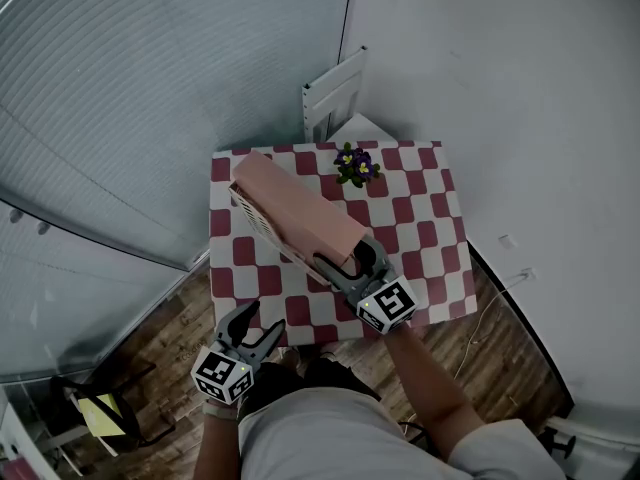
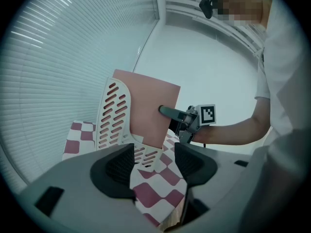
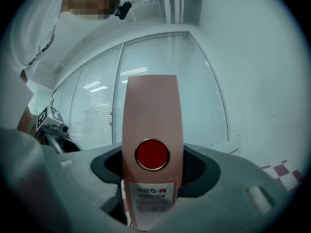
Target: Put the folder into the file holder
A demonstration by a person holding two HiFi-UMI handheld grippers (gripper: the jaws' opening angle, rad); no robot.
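A table under a red-and-white checked cloth fills the middle of the head view, pushed against the blinds at 10 o'clock and set on a dark wood-plank floor.

A pale pink cardboard box folder runs across the cloth from the table's 10 o'clock corner toward its 5 o'clock edge. It is tilted, with the end nearest the person raised. In the left gripper view its lower corner reaches down inside the white plastic file holder with slotted sides, close against the slotted wall. Whether it rests on the holder's floor cannot be told. The holder stands on the cloth on the table's 9 o'clock side.

The right gripper, at 5 o'clock on the table, is clamped on the folder's spine. Its own view shows both pads pressed to the narrow pink spine beside a red round disc and just above a white printed label.

The left gripper hangs off the table at 7 o'clock, over the floor. Its jaws are spread, nothing is between them, and it points toward the holder.

A small plant with purple and yellow flowers sits near the table's 12 o'clock edge, clear of the folder.
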